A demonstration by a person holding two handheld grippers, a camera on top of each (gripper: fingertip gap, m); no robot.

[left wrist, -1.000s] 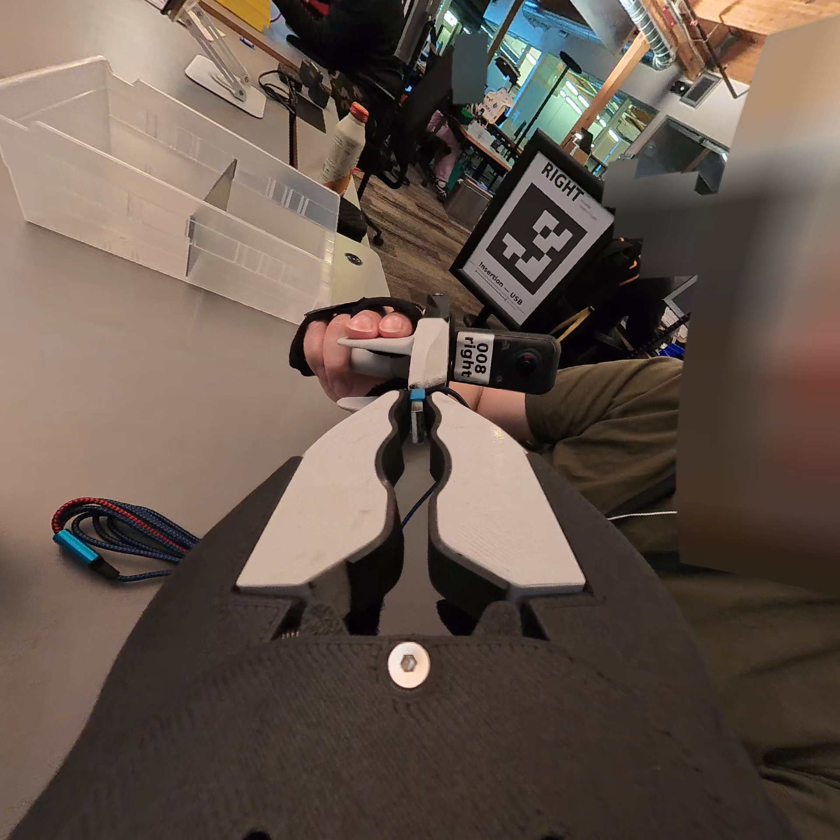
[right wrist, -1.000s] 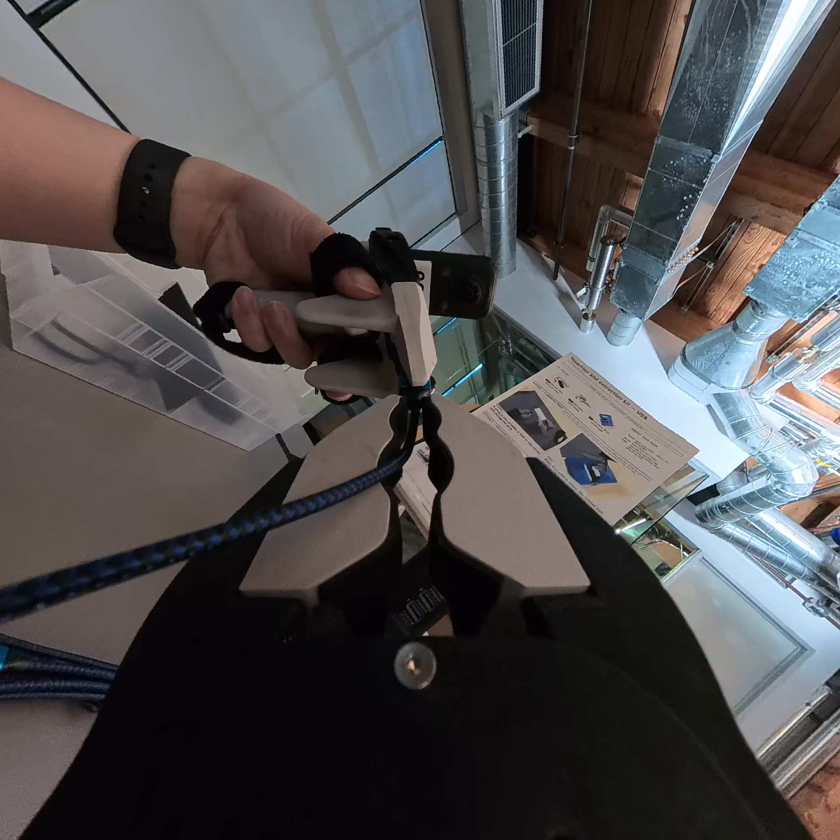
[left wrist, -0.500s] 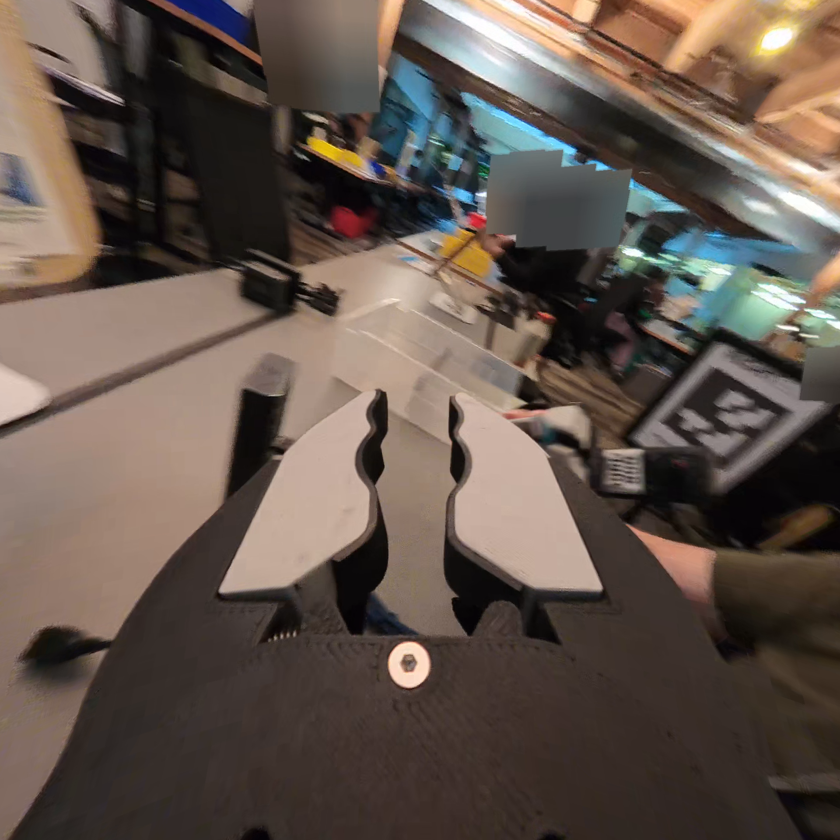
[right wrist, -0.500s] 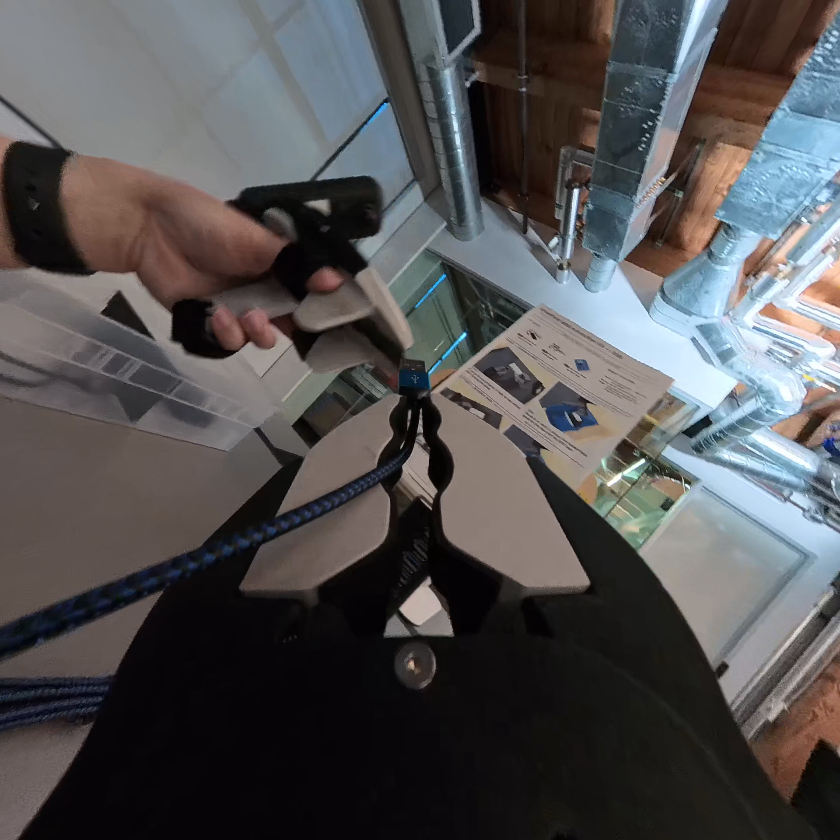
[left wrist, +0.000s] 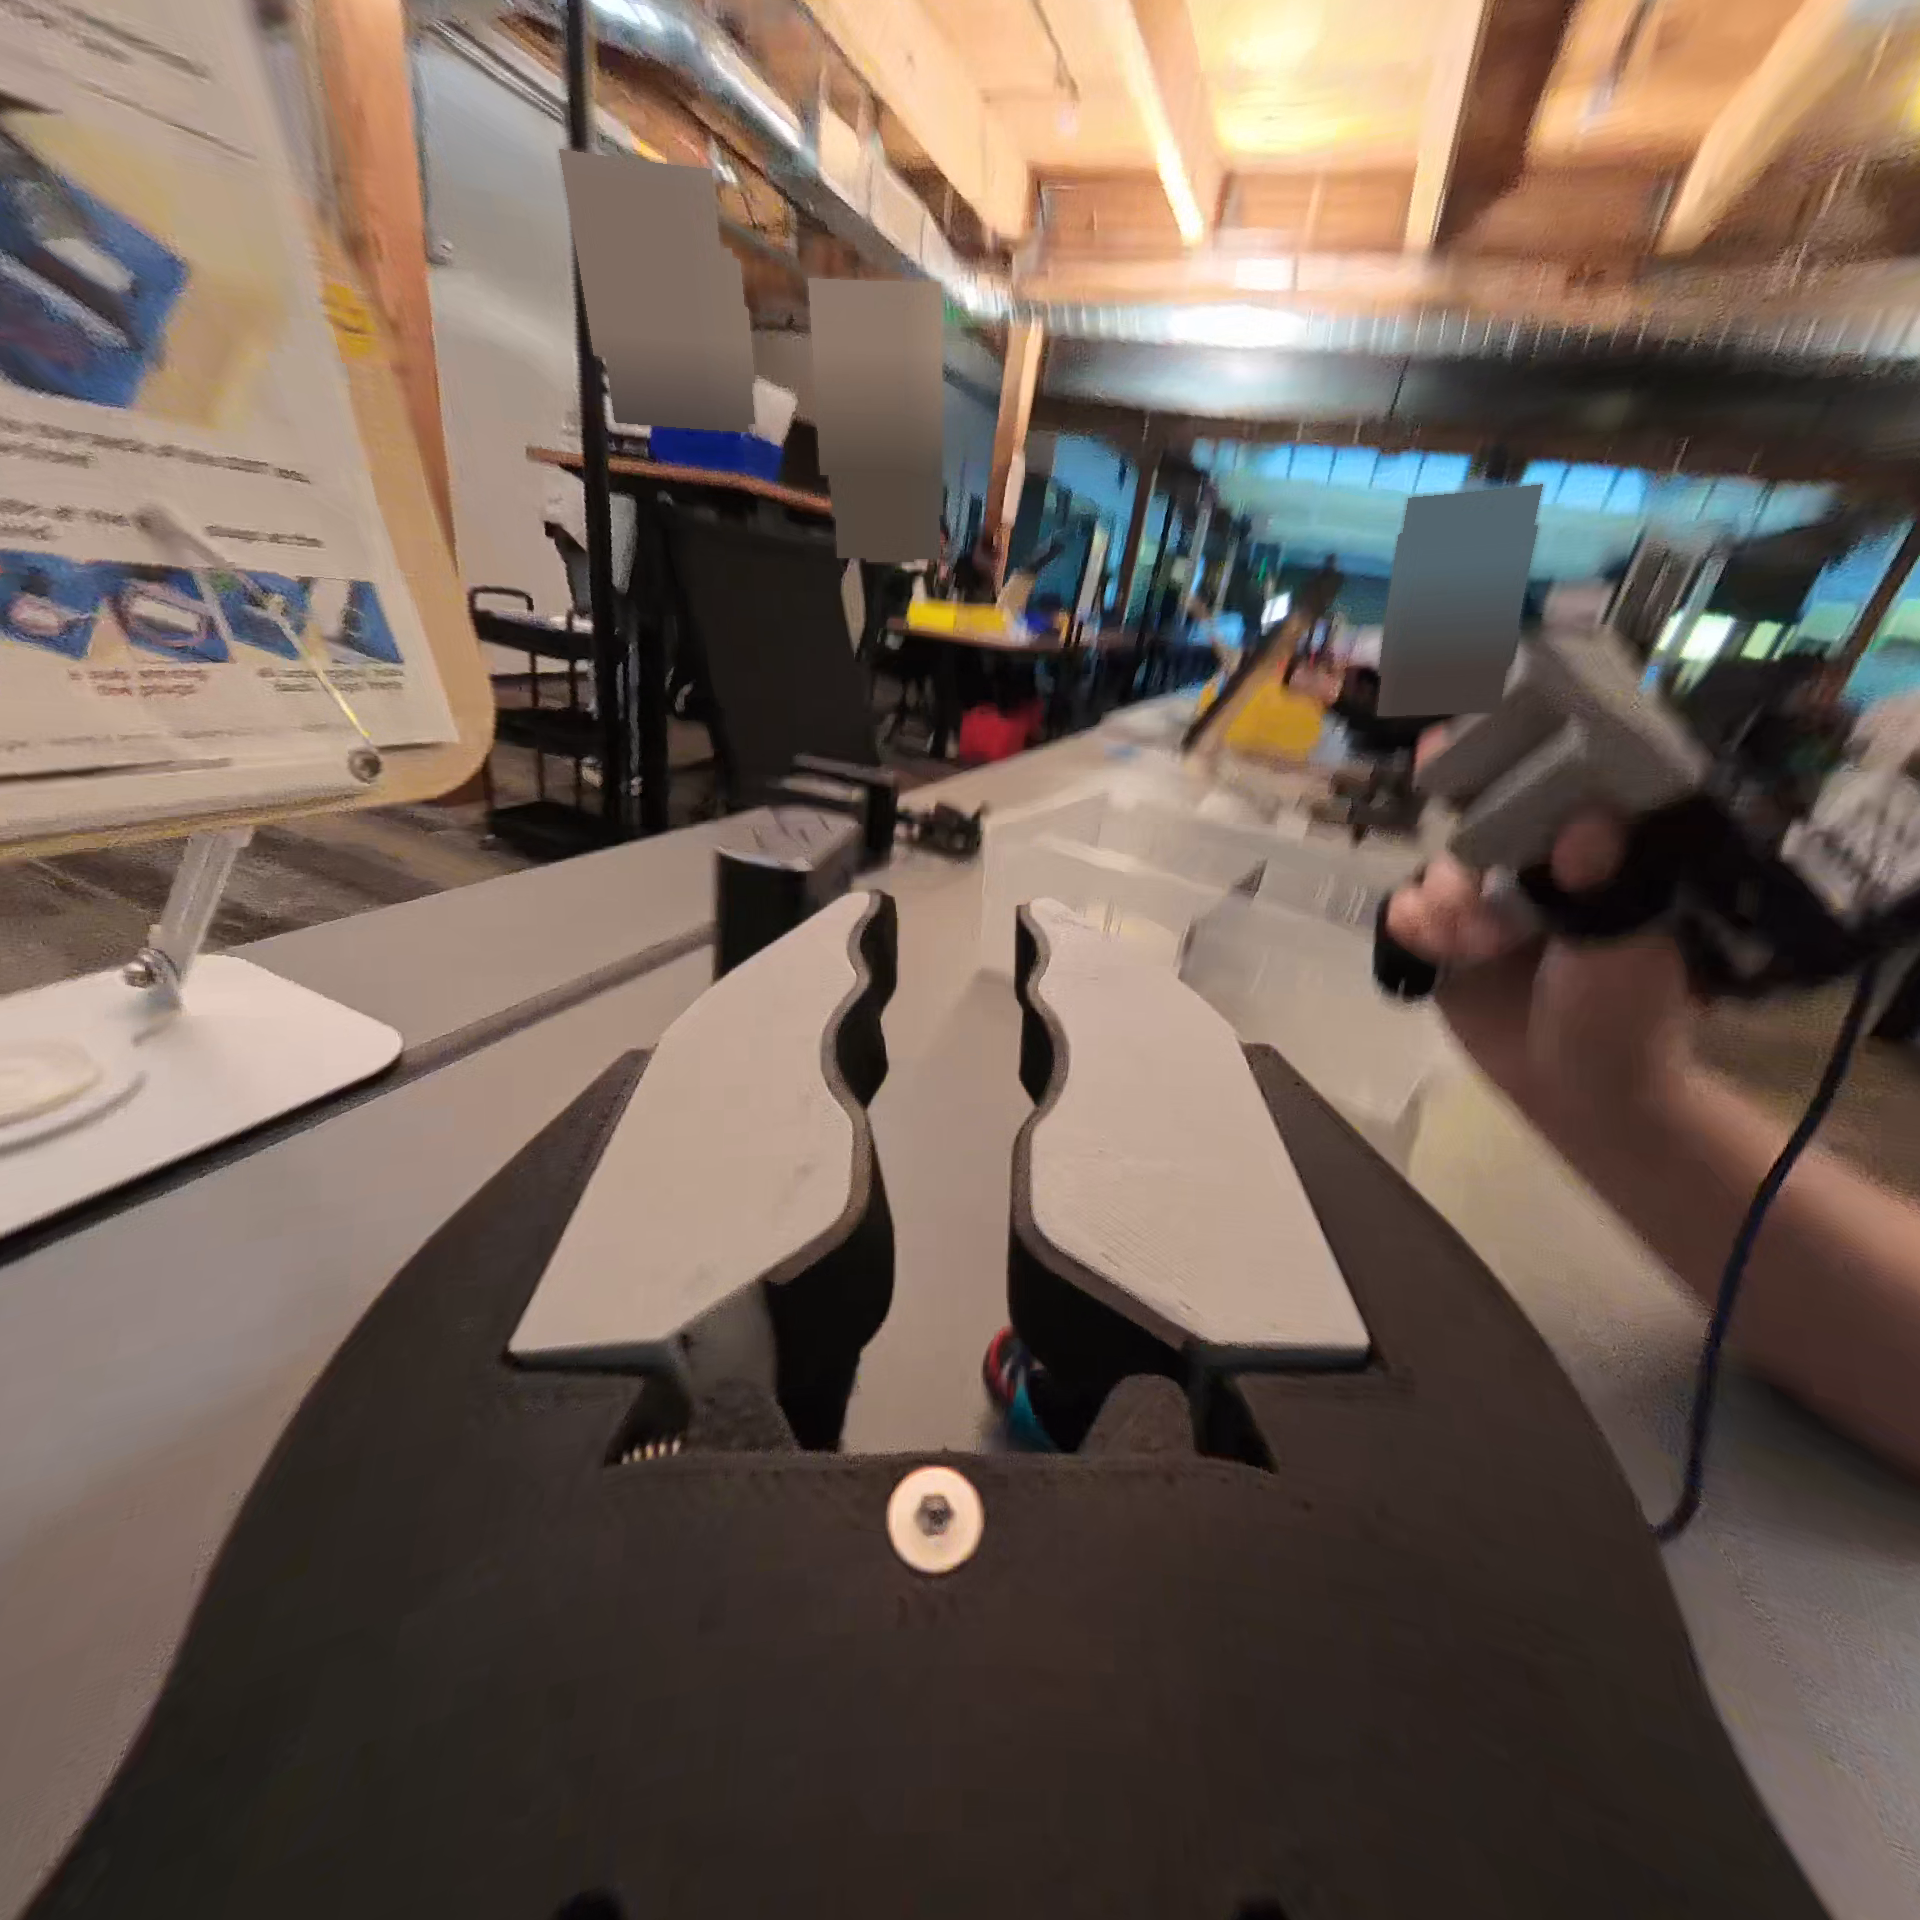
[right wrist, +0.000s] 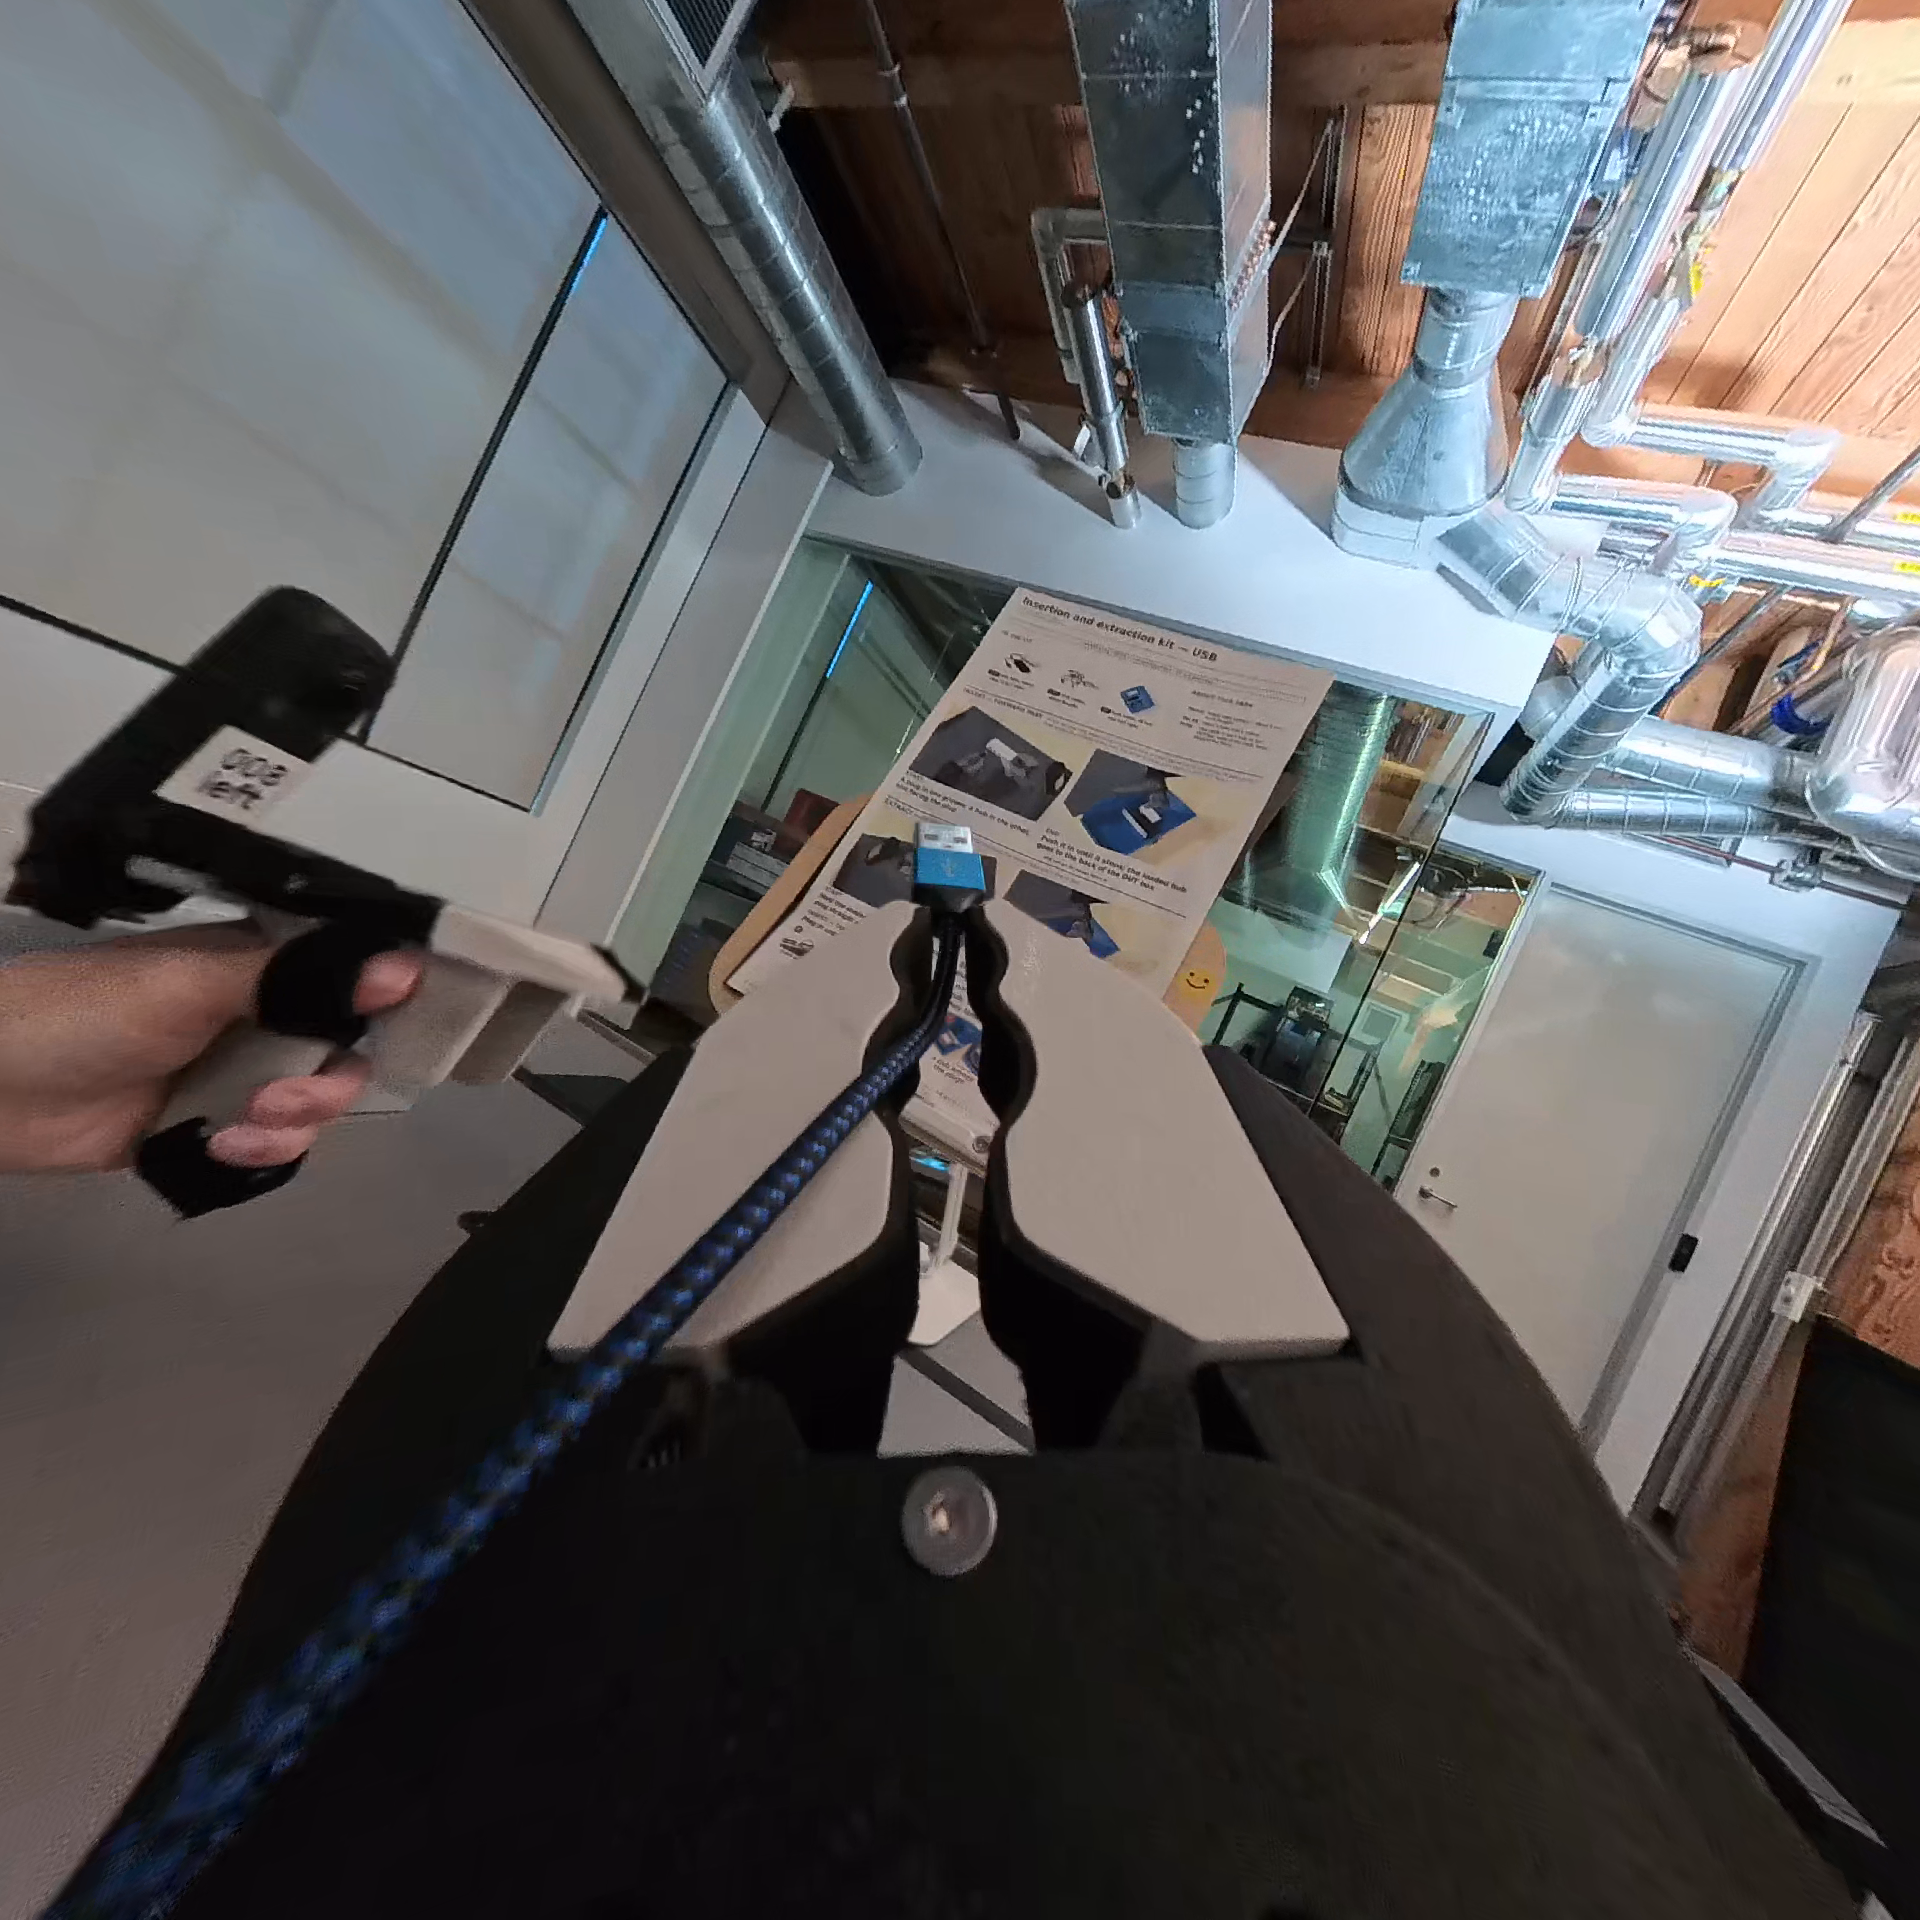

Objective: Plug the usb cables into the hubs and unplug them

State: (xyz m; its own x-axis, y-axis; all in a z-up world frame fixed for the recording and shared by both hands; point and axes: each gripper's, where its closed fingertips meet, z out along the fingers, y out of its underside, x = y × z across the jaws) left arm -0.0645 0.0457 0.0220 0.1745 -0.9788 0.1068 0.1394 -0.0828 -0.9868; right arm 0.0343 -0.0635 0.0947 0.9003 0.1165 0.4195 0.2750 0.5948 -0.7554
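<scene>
USB cable (right wrist: 727, 1226) is pinched just behind its blue plug (right wrist: 948, 864) by the right gripper (right wrist: 940, 935), the plug pointing forward beyond the fingertips. A black hub (left wrist: 774, 883) is seen just ahead of the spread, empty left gripper (left wrist: 948, 920), judged nearer it.

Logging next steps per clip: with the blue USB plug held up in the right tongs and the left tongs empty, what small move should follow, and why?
Probably move the left tongs forward to the upright black block, likely a hub, and grip it. They are open and empty, the block stands just beyond their tips, and the right tongs already clamp the blue braided cable just behind its plug, which points up at no port.
</scene>
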